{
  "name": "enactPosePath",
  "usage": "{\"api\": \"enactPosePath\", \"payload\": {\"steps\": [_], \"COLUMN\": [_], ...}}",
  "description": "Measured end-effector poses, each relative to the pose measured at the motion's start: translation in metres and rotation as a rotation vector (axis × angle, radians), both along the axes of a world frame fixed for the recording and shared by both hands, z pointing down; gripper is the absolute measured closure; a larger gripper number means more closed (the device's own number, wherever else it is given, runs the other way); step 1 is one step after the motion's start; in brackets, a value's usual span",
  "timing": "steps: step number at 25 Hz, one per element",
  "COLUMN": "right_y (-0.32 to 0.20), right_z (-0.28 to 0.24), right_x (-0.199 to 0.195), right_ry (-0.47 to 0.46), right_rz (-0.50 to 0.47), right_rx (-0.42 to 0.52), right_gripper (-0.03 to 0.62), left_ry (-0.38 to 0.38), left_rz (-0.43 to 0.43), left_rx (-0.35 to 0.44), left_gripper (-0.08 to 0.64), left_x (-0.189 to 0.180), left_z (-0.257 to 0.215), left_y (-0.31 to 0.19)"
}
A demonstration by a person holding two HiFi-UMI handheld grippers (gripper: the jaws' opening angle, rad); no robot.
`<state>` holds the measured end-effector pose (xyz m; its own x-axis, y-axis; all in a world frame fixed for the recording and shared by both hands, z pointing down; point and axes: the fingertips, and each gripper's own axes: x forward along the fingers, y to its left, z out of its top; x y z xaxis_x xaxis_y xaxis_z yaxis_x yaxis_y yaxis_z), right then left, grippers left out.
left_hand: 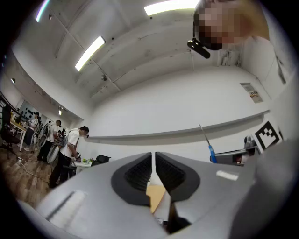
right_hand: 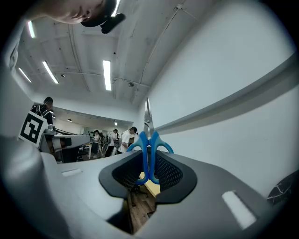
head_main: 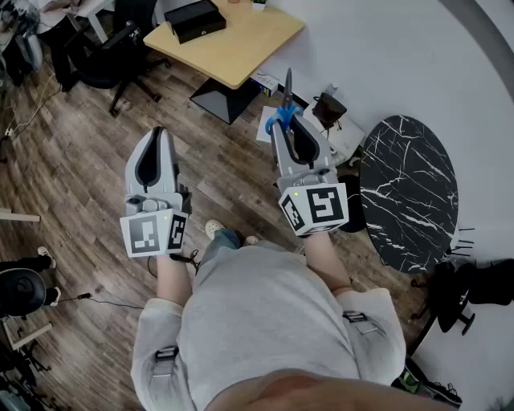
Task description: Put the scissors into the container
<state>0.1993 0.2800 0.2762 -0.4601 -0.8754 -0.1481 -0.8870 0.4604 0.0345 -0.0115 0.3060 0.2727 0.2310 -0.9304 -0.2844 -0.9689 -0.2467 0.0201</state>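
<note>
The scissors point(head_main: 283, 112) have blue handles and grey blades. My right gripper point(head_main: 286, 128) is shut on their handles, and the blades point away from me. In the right gripper view the scissors point(right_hand: 149, 148) stand upright between the pads of that gripper point(right_hand: 149, 163). My left gripper point(head_main: 157, 138) is held level with it on the left, shut, with nothing between its jaws. In the left gripper view the left gripper point(left_hand: 153, 158) shows its pads together, and the scissors point(left_hand: 211, 151) appear off to the right. A black box point(head_main: 197, 18) lies on a wooden desk far ahead.
I stand on a wood floor. The light wooden desk point(head_main: 241, 48) is ahead, a round black marble table point(head_main: 409, 189) at the right by a white wall, and an office chair point(head_main: 104, 60) at the upper left. People point(left_hand: 70, 149) stand far off.
</note>
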Motion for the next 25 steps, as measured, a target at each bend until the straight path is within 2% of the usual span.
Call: {"api": "enactPosePath", "payload": {"steps": [12, 19, 25], "right_y": [-0.009, -0.036, -0.063], "right_z": [0.000, -0.007, -0.013], "right_x": [-0.005, -0.024, -0.047], "right_ry": [-0.005, -0.040, -0.013], "right_rz": [-0.007, 0.006, 0.031], "right_rx": [0.000, -0.001, 0.022], "right_gripper": [0.506, 0.506, 0.506], "left_ry": [-0.009, 0.006, 0.012], "left_rz": [0.009, -0.003, 0.007], "left_rx": [0.001, 0.036, 0.060], "left_gripper": [0.479, 0.479, 0.479], "left_x": [0.001, -0.029, -0.054], "left_z": [-0.002, -0.013, -0.018], "left_y": [-0.007, -0.036, -0.067]}}
